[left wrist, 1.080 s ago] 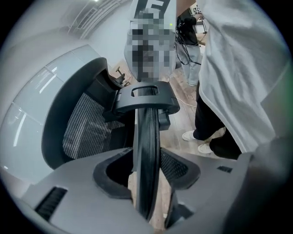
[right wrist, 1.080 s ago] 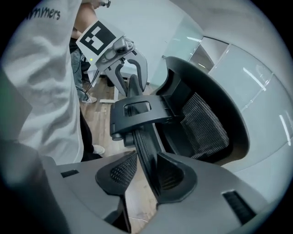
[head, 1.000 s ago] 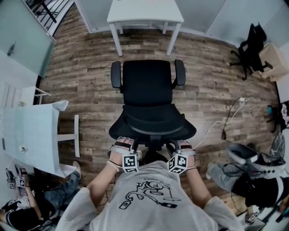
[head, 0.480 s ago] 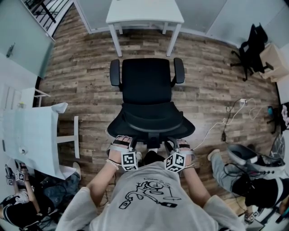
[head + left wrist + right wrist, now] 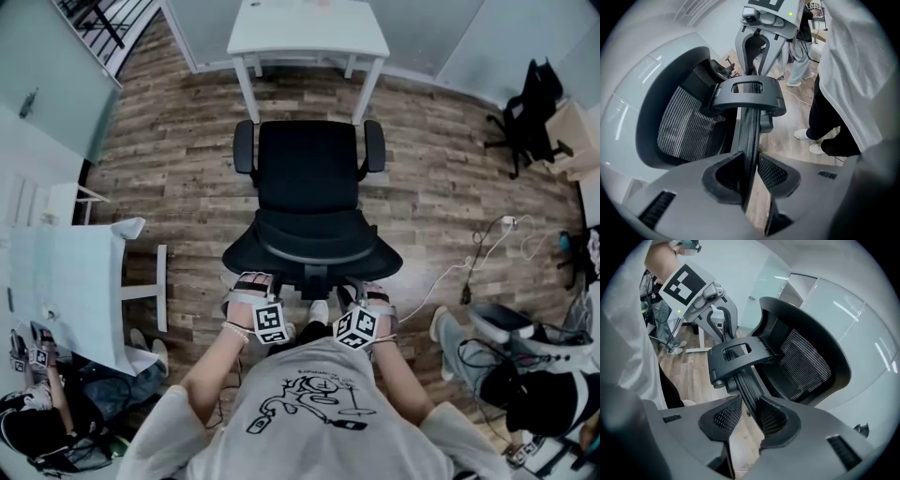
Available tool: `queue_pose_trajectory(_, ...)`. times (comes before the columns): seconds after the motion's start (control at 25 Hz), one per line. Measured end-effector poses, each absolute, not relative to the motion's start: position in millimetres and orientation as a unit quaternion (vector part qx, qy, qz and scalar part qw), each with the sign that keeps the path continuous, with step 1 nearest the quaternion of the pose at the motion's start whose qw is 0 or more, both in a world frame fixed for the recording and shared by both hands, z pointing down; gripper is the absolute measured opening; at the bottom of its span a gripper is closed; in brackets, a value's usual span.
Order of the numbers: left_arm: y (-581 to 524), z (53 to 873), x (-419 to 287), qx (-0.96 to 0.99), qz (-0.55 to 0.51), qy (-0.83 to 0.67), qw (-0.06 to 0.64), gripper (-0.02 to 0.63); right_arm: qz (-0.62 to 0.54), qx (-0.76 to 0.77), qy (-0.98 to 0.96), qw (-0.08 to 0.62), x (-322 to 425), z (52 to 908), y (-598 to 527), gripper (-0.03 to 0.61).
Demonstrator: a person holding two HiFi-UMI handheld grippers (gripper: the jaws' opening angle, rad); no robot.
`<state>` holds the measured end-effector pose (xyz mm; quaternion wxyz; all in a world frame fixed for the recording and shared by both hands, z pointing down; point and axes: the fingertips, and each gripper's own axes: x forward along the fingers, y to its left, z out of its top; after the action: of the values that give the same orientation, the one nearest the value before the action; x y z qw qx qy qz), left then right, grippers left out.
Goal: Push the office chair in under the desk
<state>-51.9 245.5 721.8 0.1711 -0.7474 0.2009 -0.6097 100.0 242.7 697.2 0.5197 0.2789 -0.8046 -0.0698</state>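
Most of the push looks yet to be made. Across a brown wood-plank floor [image 5: 169,187], a white rectangular desk on white legs [image 5: 309,33] stands at the far side of the room. A black office chair with mesh backrest and padded armrests [image 5: 309,173] faces it squarely, lined up with the gap between the legs. Its armrests stop just short of those legs, and no part of the seat appears to lie under the desktop. The person stands directly behind the chair.

The thin black top rim of the backrest [image 5: 751,126] runs between both pairs of jaws. The left gripper [image 5: 750,174], whose jaws have just been closing, is narrowly parted with its pads clamped on that rim. The right gripper [image 5: 749,417] grips the same rim in the same way, further along.

On this reading the grasp is made and the chair is aligned. What remains is rolling it forward until the seat sits beneath the desk.
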Motion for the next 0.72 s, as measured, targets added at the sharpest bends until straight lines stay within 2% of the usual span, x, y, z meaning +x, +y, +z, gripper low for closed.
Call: queue_pose_trajectory(0.72,178.0,727.5,-47.9,-0.727,-0.632,0.221,0.154,0.100,-0.090,0.280,-0.810,0.508,104.3,698.4,171.9,0.137)
